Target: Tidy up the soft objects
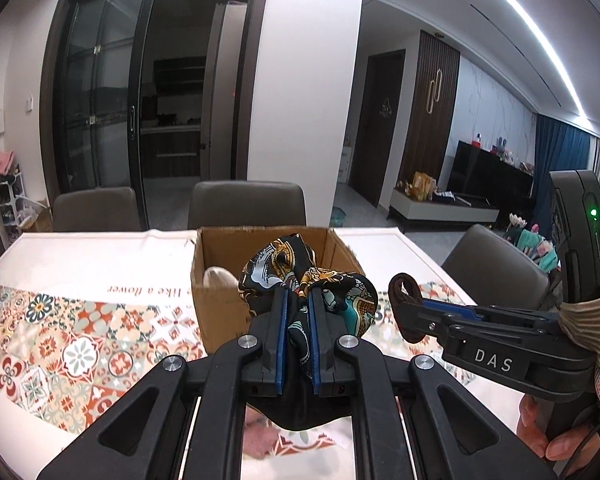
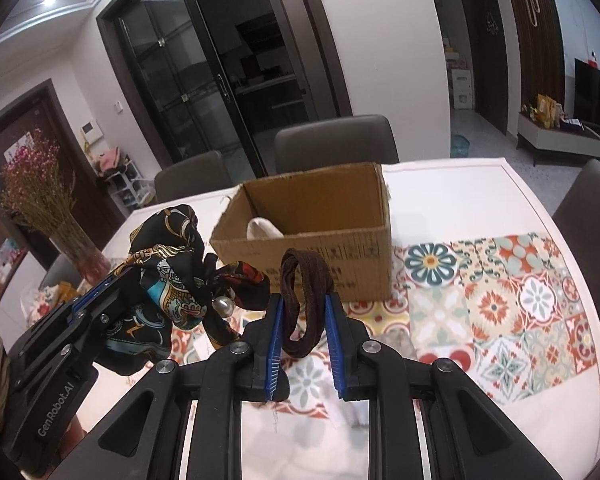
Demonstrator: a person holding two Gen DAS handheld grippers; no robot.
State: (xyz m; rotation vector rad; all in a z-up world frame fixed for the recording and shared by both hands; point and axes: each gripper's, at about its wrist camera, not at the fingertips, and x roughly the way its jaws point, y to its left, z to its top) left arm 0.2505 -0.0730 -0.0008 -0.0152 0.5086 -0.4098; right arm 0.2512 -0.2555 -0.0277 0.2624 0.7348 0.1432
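My left gripper [image 1: 298, 300] is shut on a black, gold and teal patterned scarf scrunchie [image 1: 284, 272], held above the table in front of the cardboard box [image 1: 220, 304]. The same scrunchie [image 2: 168, 280], with a pearl bead hanging from it, shows at the left in the right wrist view, in the left gripper [image 2: 100, 296]. My right gripper [image 2: 305, 304] is shut on a dark brown hair band [image 2: 306, 284], also before the box [image 2: 340, 256]. From the left wrist view the right gripper [image 1: 412, 308] holds the brown band [image 1: 404, 300] at the right. A white soft item [image 2: 262, 230] lies inside the box.
A tablecloth [image 2: 500, 300] with a colourful tile pattern covers the white table. Grey chairs [image 2: 336, 140] stand behind and to the right of it. A vase of dried pink flowers [image 2: 48, 208] is at the table's left. A person's fingers [image 1: 540, 428] hold the right gripper's handle.
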